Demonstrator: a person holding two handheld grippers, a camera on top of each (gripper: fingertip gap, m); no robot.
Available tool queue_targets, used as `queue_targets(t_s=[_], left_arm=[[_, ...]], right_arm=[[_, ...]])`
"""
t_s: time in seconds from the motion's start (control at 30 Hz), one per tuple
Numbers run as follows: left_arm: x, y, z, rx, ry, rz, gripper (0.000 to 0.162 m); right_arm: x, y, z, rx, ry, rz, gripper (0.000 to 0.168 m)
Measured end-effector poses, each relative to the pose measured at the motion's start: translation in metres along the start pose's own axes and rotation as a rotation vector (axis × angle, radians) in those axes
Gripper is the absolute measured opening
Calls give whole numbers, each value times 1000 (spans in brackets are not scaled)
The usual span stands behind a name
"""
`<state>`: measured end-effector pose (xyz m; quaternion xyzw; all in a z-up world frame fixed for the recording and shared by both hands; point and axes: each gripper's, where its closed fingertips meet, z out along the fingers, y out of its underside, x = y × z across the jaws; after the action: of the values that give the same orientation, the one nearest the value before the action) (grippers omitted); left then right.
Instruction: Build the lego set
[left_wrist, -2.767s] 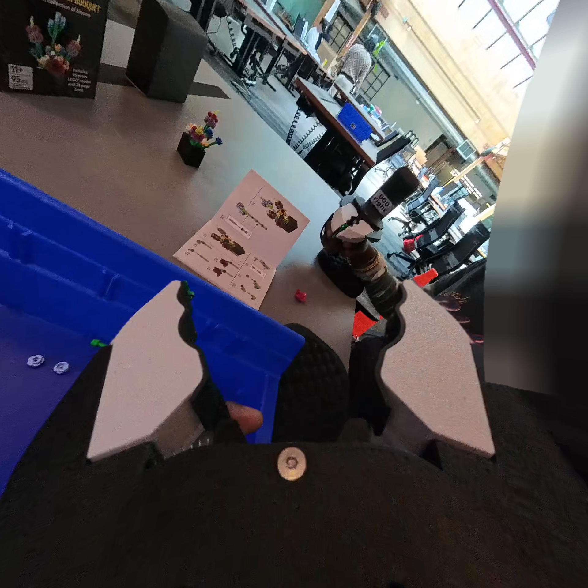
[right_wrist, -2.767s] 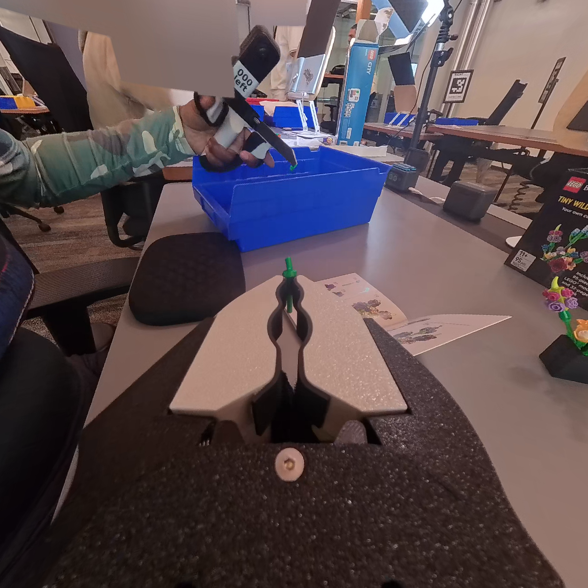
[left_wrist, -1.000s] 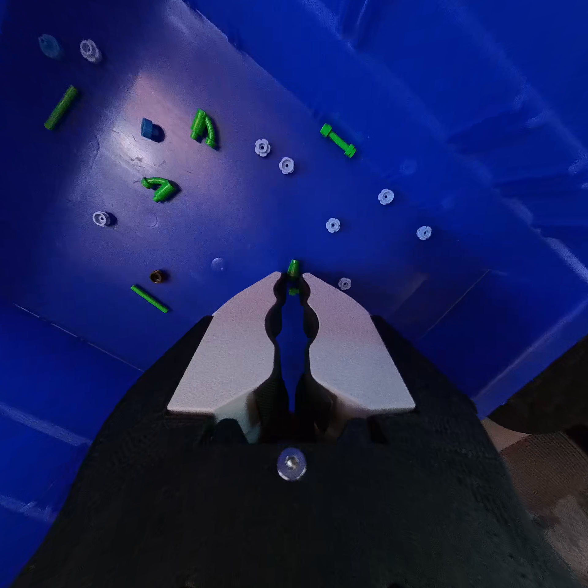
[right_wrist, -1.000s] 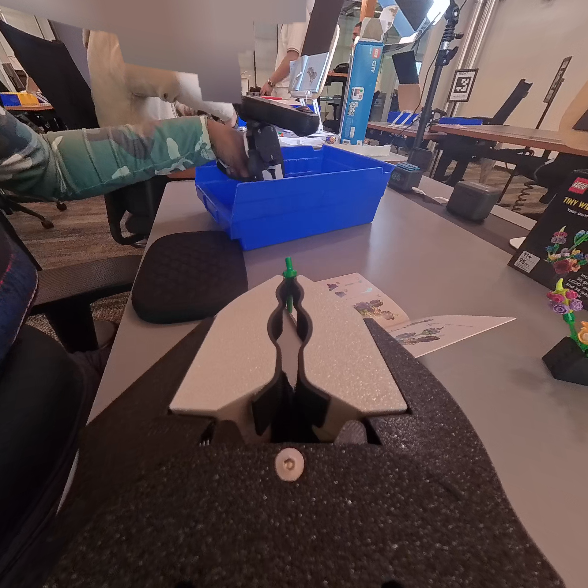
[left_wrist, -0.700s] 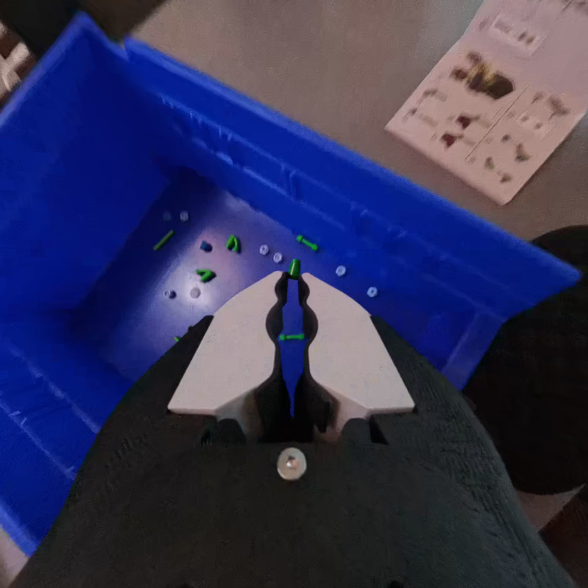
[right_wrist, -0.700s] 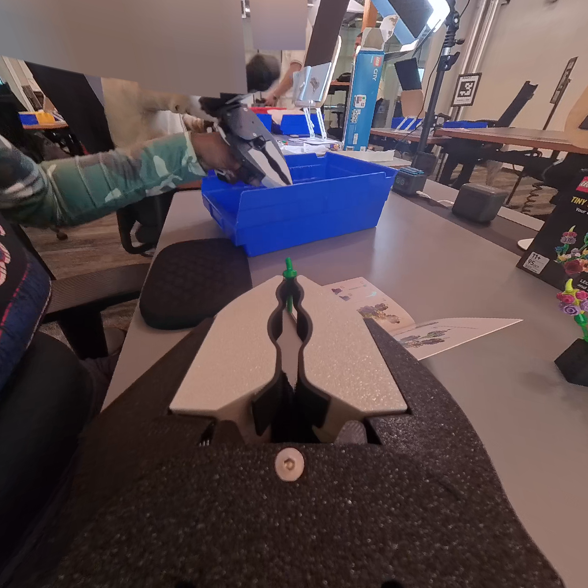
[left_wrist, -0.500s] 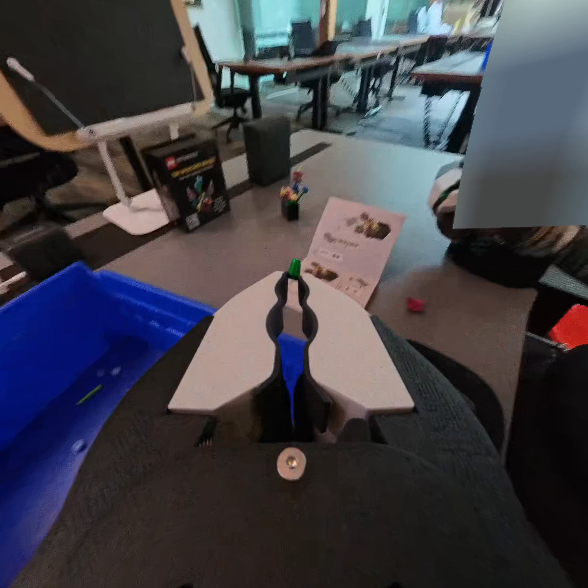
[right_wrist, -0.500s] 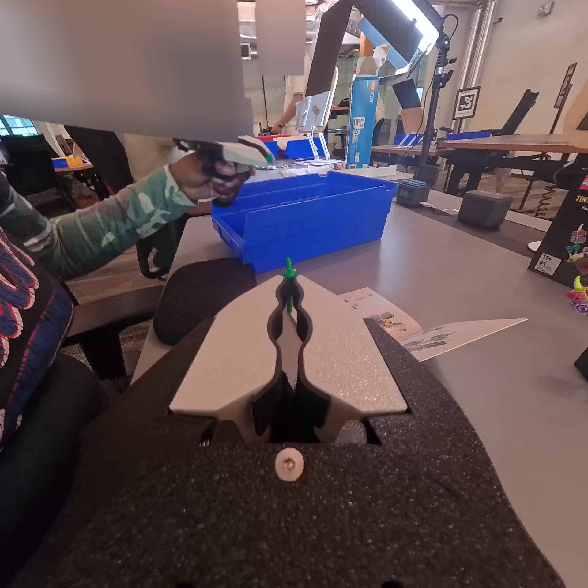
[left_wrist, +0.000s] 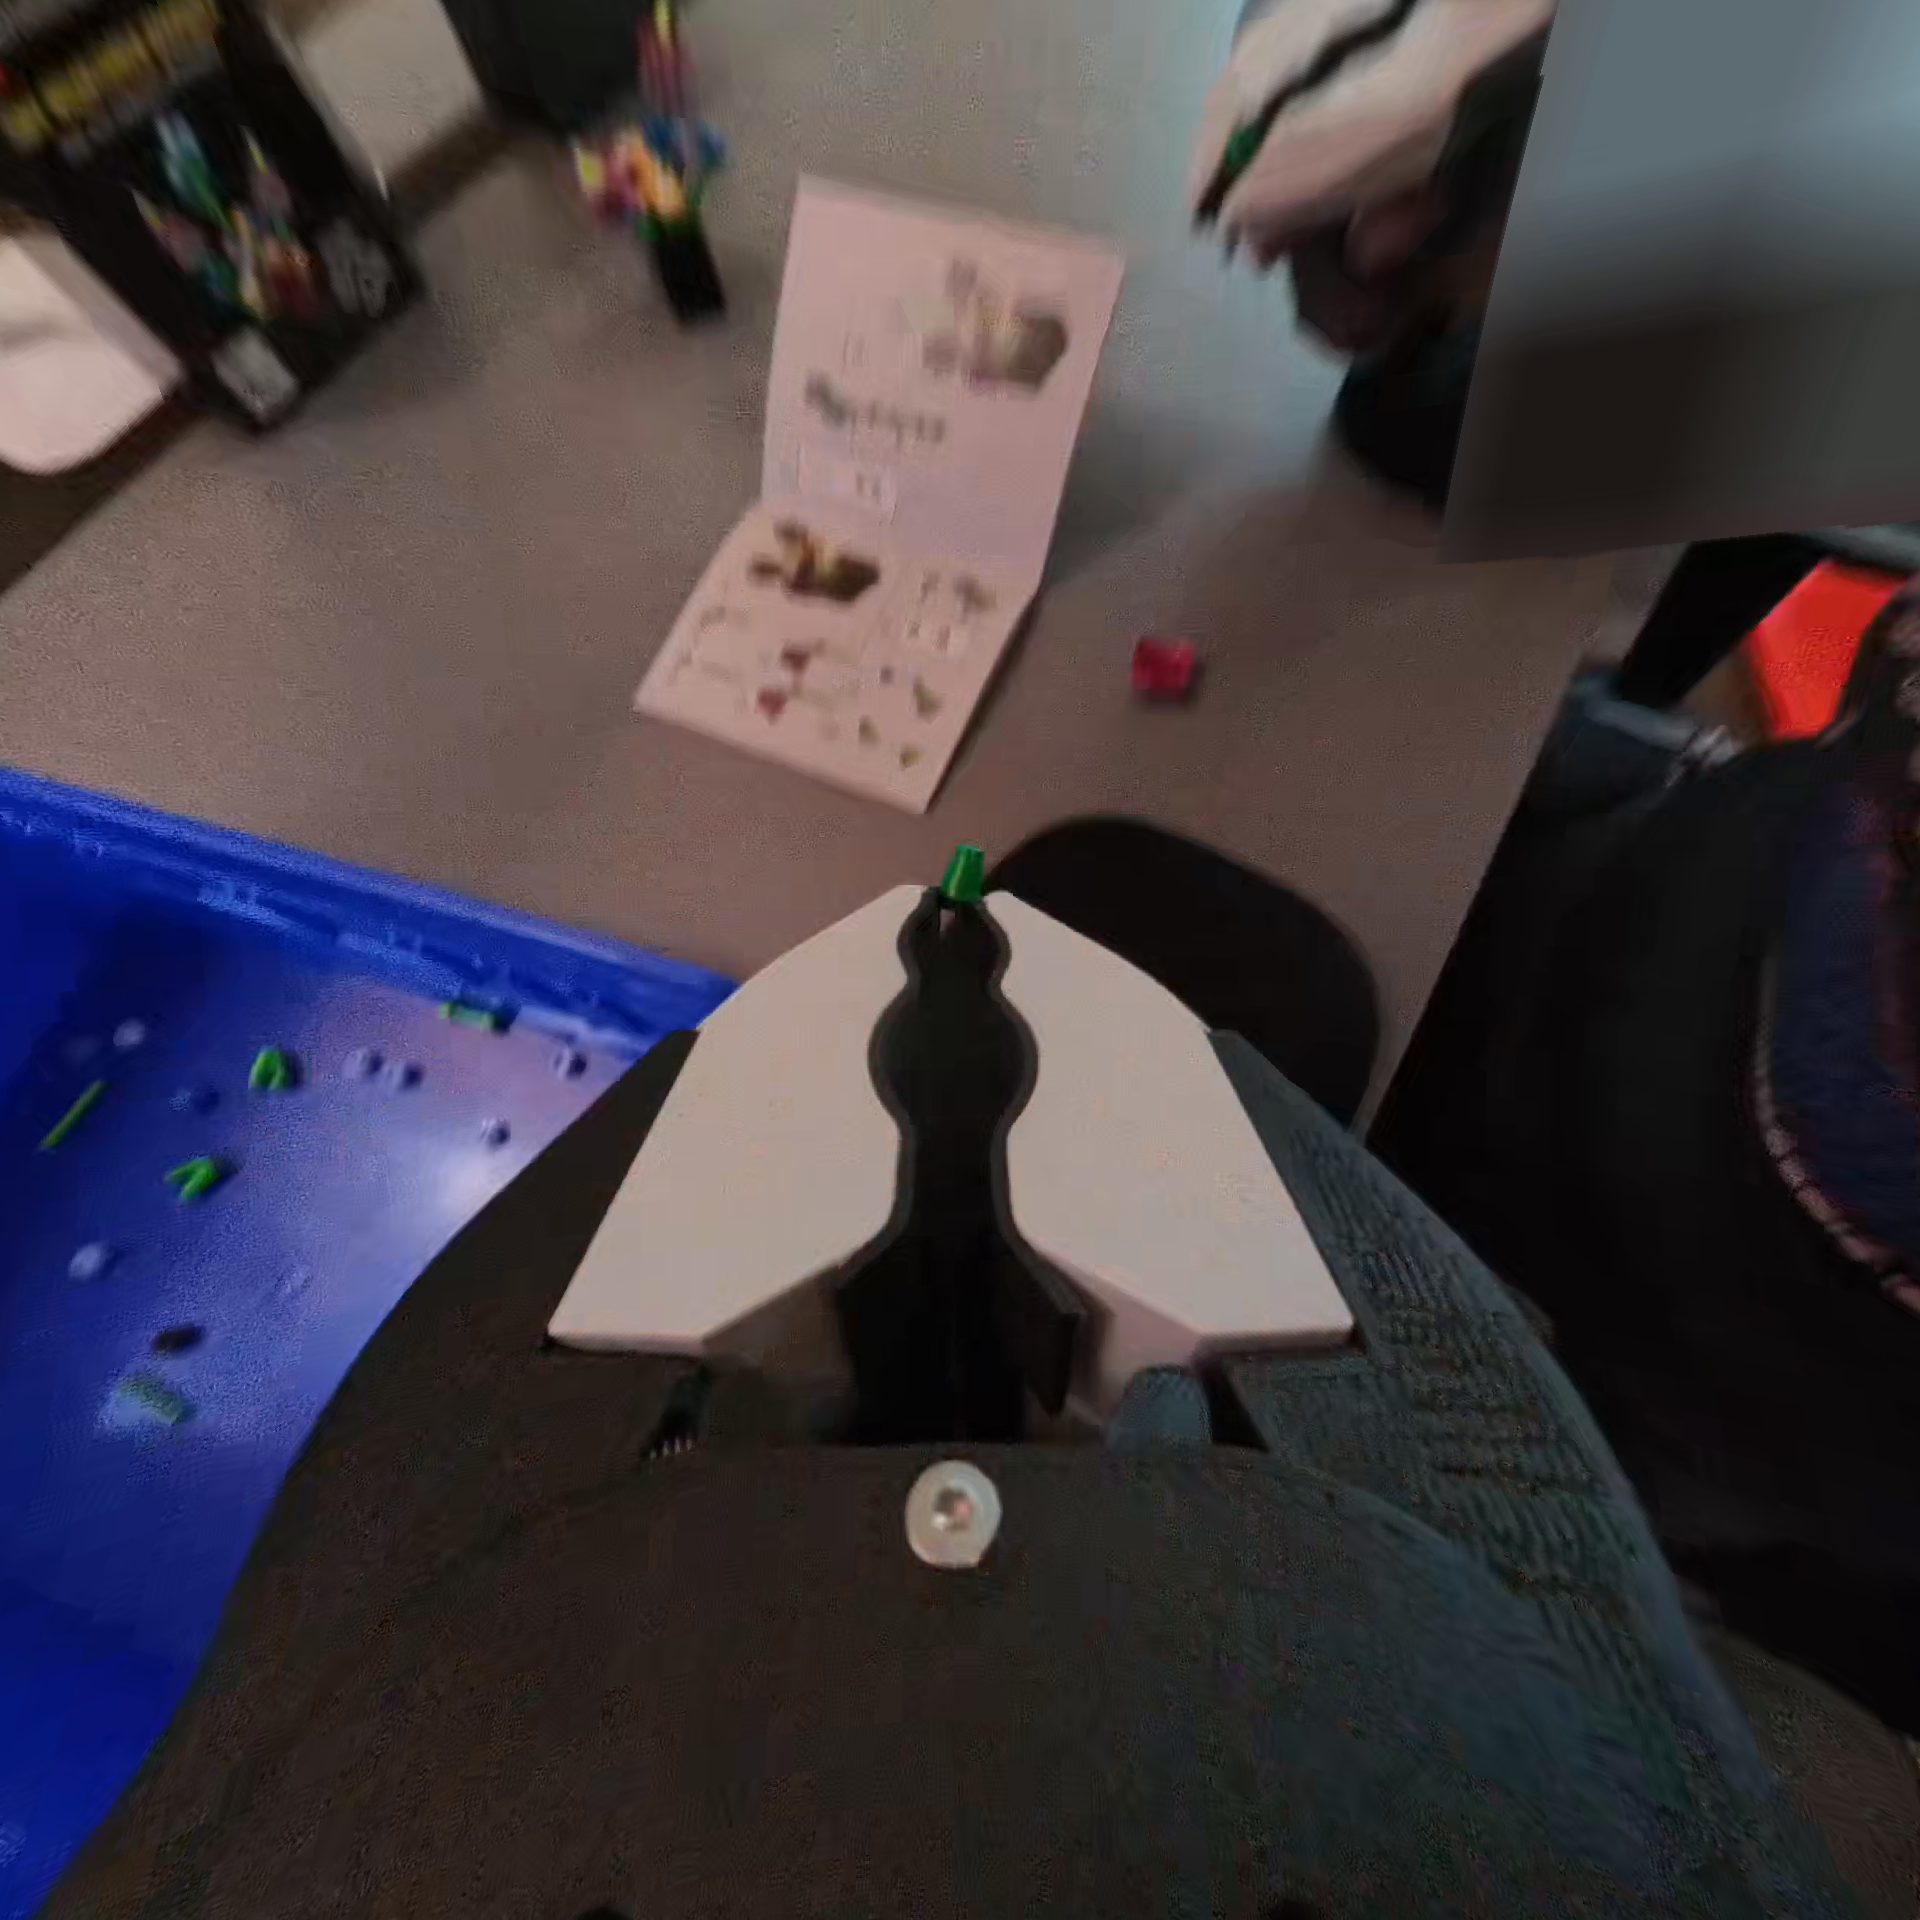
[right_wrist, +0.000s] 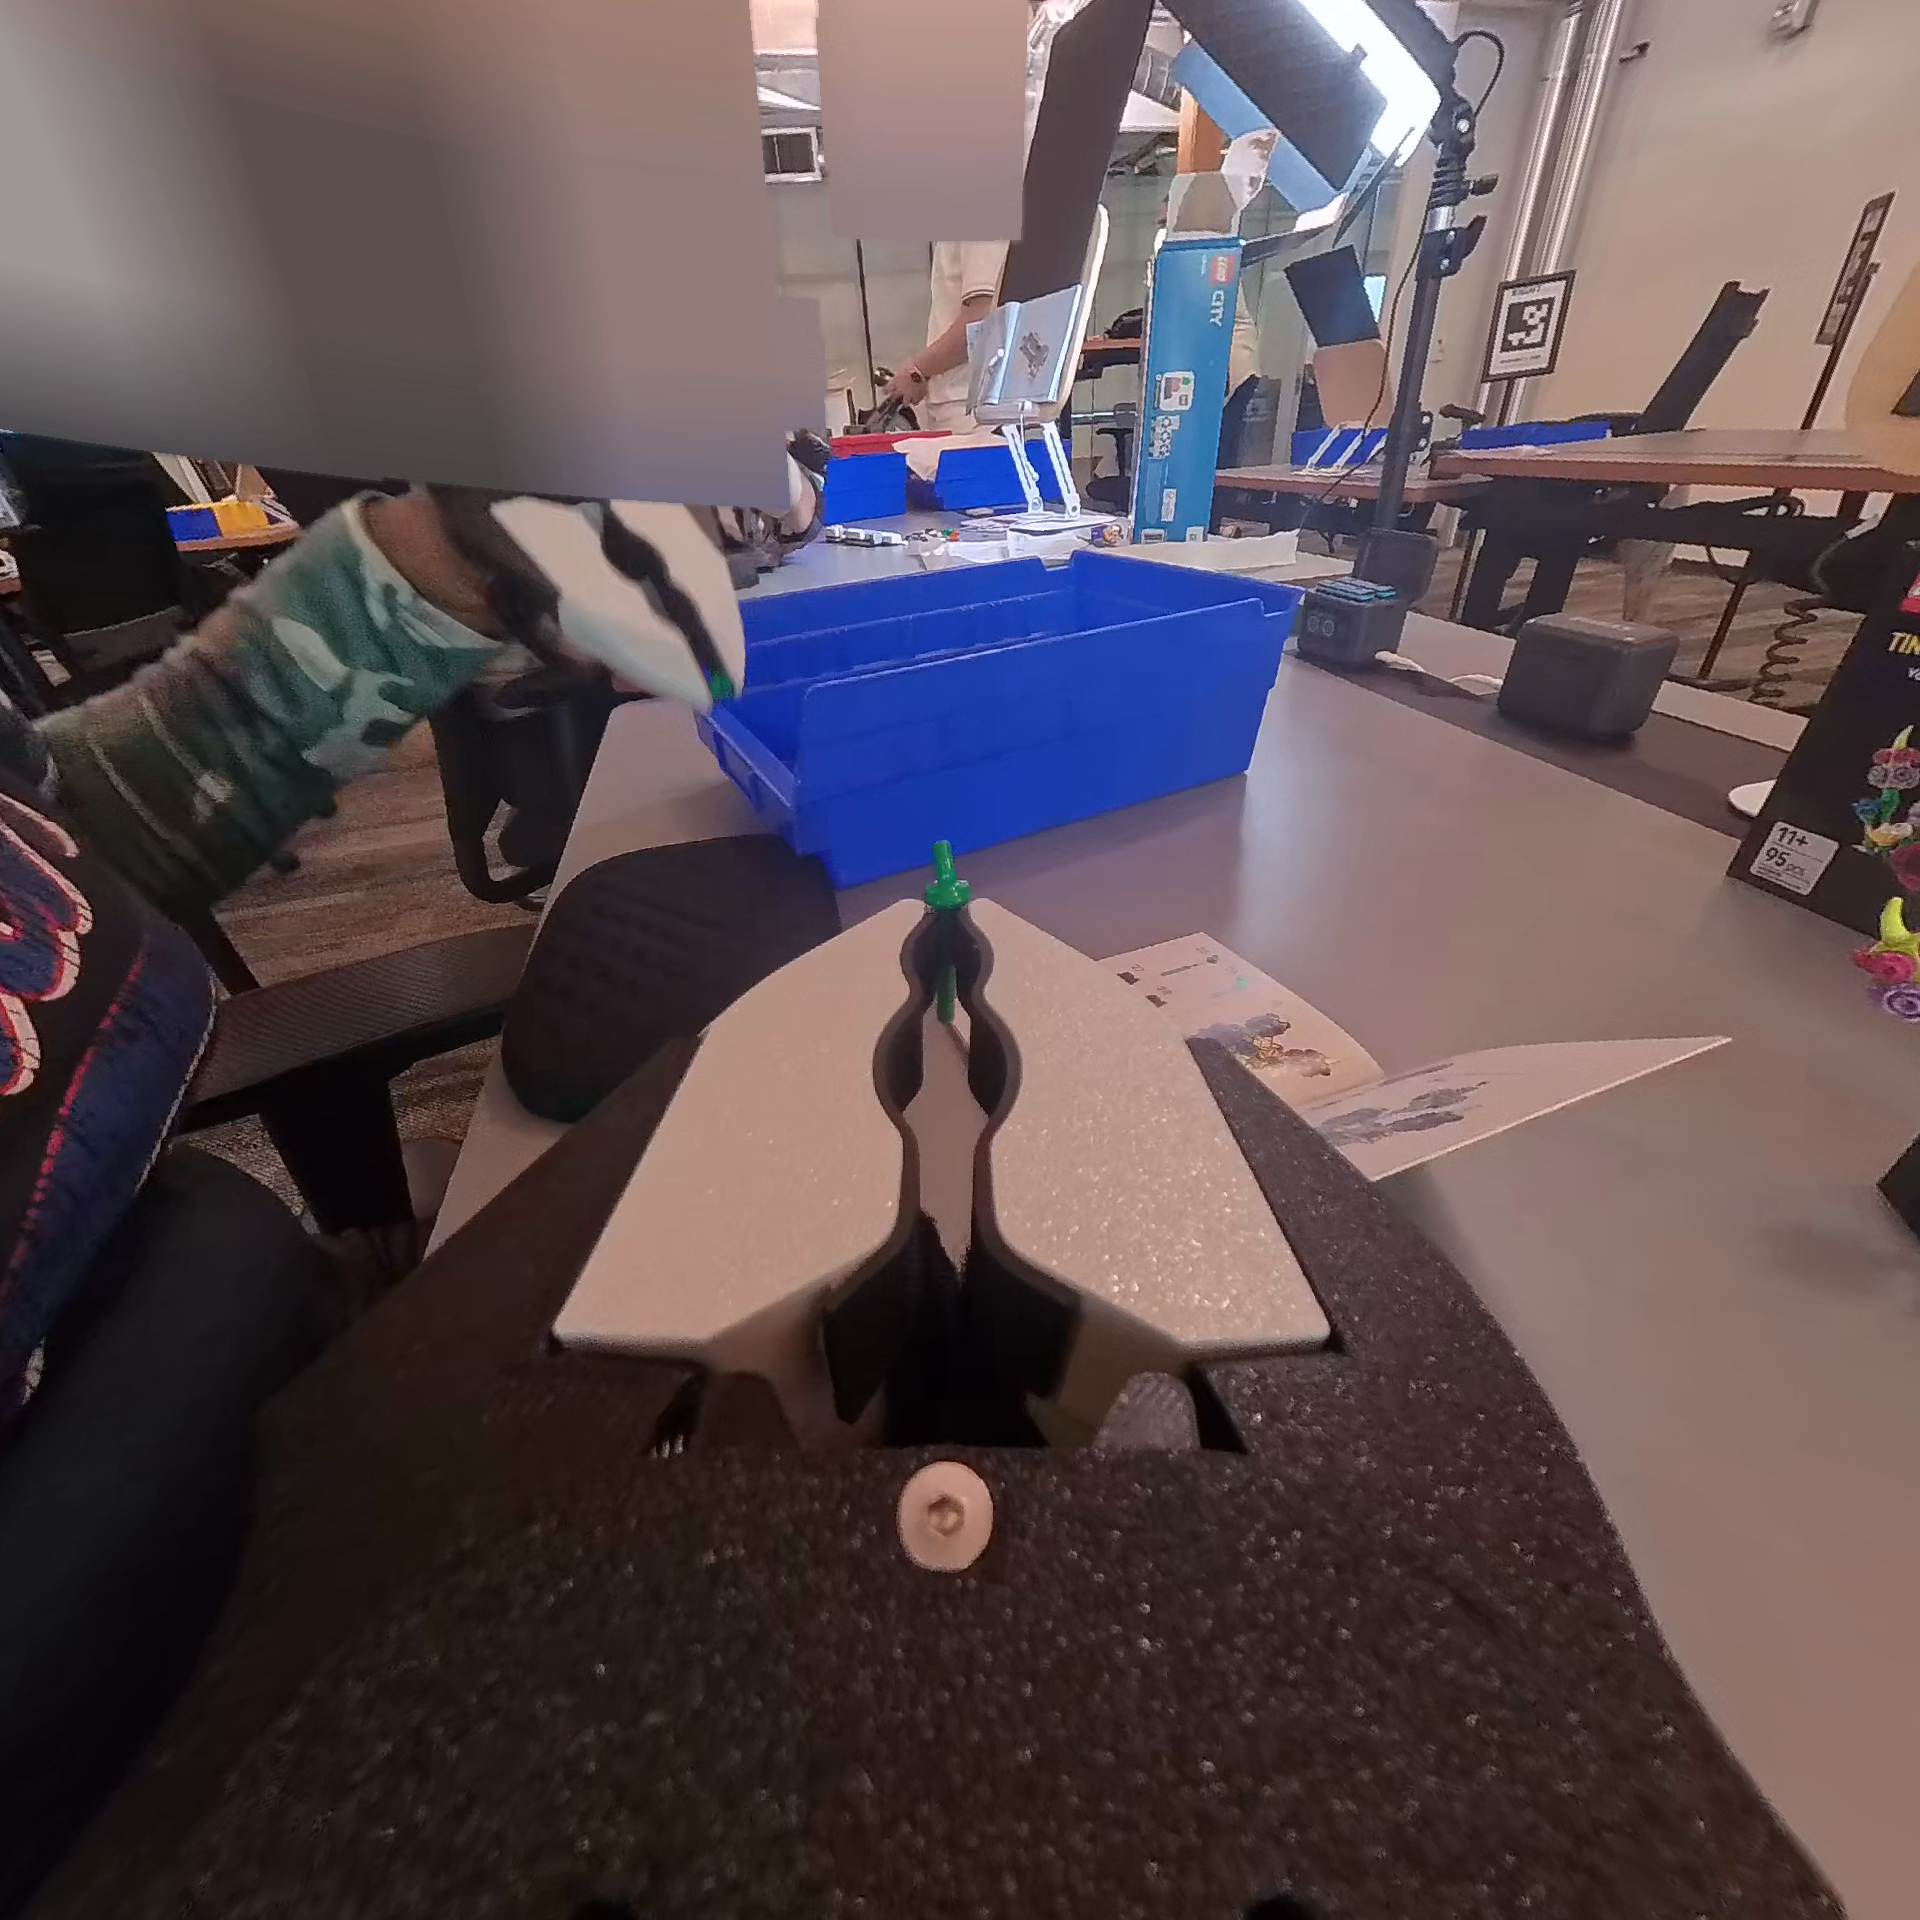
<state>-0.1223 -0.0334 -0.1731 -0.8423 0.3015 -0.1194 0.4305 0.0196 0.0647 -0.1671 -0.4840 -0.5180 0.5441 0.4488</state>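
Progress: early-to-mid, by my judgement. Your left gripper (left_wrist: 958, 902), clear of the blue bin (left_wrist: 343, 914) at the table's left edge, pinches a small green cone piece (left_wrist: 961, 871) at its fingertips. Your right gripper (right_wrist: 943, 914) pinches a green stem piece (right_wrist: 943, 920); the two are not yet joined. Loose parts lie in the bin. Instruction booklet (right_wrist: 1340, 1070) open mid-table; partial flower build (right_wrist: 1896, 961) at the right edge. Grey table (right_wrist: 1455, 883), office room behind.
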Motion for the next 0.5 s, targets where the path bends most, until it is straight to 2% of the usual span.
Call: queue_targets(t_s=[0.07, 0.13, 0.27, 0.5], left_arm=[[9, 42, 3, -329, -52, 69, 8], [29, 69, 11, -486, 32, 54, 8], [32, 102, 20, -636, 53, -30, 8], [36, 102, 18, -701, 73, -21, 13]], right_arm=[[-2, 0, 1, -6, -10, -4, 3], [-4, 1, 2, -14, -13, -15, 2], [-5, 0, 1, -8, -8, -24, 2], [-7, -3, 0, 4, -14, -27, 2]])
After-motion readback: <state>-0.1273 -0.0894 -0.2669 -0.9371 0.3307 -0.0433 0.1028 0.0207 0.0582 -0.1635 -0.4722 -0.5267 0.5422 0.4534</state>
